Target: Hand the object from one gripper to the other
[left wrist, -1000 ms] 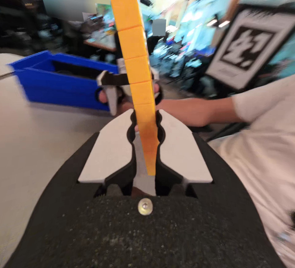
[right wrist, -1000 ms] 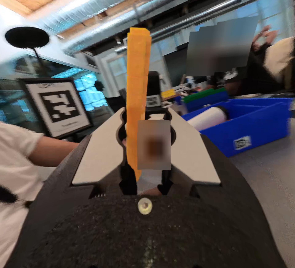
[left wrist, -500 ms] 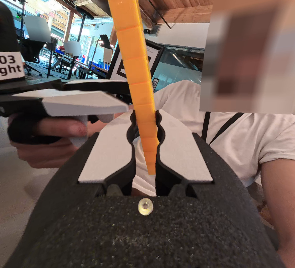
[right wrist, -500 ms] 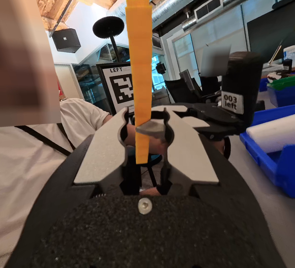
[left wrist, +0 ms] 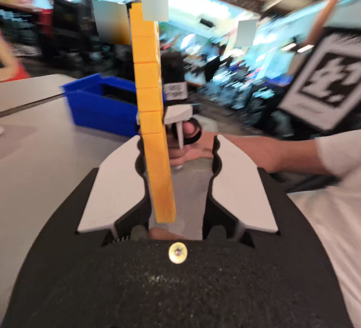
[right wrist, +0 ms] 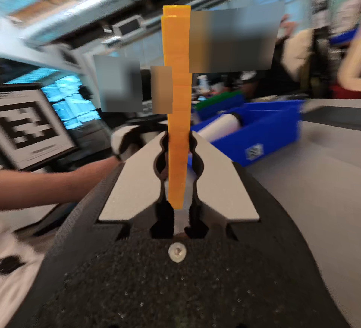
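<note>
Now orange block stick upright, clamped in right hand-held gripper; left hand-held gripper wide, beside it.

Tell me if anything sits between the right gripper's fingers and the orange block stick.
Nothing visible does. The right gripper is shut directly on the orange block stick, and the left gripper stands open around it.

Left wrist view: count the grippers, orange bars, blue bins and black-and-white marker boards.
Grippers: 2 (left gripper, jaws apart; right gripper, farther off)
Orange bar: 1
Blue bin: 1
Black-and-white marker board: 1
Total: 5
</note>
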The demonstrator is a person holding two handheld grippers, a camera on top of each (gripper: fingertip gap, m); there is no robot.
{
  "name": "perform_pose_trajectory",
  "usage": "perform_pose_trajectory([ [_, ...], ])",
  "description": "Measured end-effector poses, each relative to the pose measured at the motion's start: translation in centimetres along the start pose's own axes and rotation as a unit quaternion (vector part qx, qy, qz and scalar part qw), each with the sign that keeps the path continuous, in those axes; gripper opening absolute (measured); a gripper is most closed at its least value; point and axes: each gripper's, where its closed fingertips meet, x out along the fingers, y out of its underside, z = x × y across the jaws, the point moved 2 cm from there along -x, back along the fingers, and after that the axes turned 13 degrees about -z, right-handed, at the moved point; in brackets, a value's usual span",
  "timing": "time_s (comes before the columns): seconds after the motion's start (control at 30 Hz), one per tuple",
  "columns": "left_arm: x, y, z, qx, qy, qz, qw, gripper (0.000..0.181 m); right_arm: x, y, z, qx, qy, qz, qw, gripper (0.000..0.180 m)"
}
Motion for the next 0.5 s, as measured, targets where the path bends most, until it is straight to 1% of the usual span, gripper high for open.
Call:
perform_pose_trajectory([
  [0.03, 0.2, 0.6, 1.0, 0.04, -0.047, 0.03, 0.998, 0.064, -0.4, -0.2, -1.5, -0.018, 0.046, -0.003, 0.999, 0.02],
  [0.07, 0.5, 1.3, 2.1, 0.086, -0.099, 0.06, 0.99, 0.066, -0.9, -0.5, -2.9, -0.027, 0.093, -0.01, 0.995, 0.02],
  [0.1, 0.7, 1.8, 3.2, 0.136, -0.157, 0.086, 0.974, 0.068, -1.3, -0.8, -3.9, -0.03, 0.127, -0.019, 0.991, 0.02],
  [0.17, 0.8, 2.4, 5.0, 0.237, -0.259, 0.124, 0.928, 0.072, -1.7, -1.2, -4.7, -0.042, 0.165, -0.028, 0.985, 0.02],
  [0.2, 0.8, 2.4, 5.6, 0.278, -0.309, 0.138, 0.899, 0.069, -1.8, -1.3, -4.9, -0.055, 0.179, -0.026, 0.982, 0.02],
  [0.23, 1.0, 2.5, 5.8, 0.306, -0.339, 0.144, 0.878, 0.063, -1.7, -1.3, -4.8, -0.065, 0.186, -0.024, 0.98, 0.02],
  [0.33, 1.8, 3.2, 5.3, 0.343, -0.385, 0.154, 0.843, 0.063, -1.4, -1.2, -4.7, -0.08, 0.208, -0.022, 0.975, 0.02],
  [0.43, 2.0, 3.4, 5.1, 0.353, -0.419, 0.139, 0.825, 0.056, -0.6, -0.6, -3.8, -0.04, 0.194, -0.034, 0.98, 0.02],
  [0.5, 1.8, 3.3, 5.4, 0.349, -0.437, 0.13, 0.819, 0.05, -0.1, -0.1, -3.3, -0.03, 0.189, -0.035, 0.981, 0.02],
])
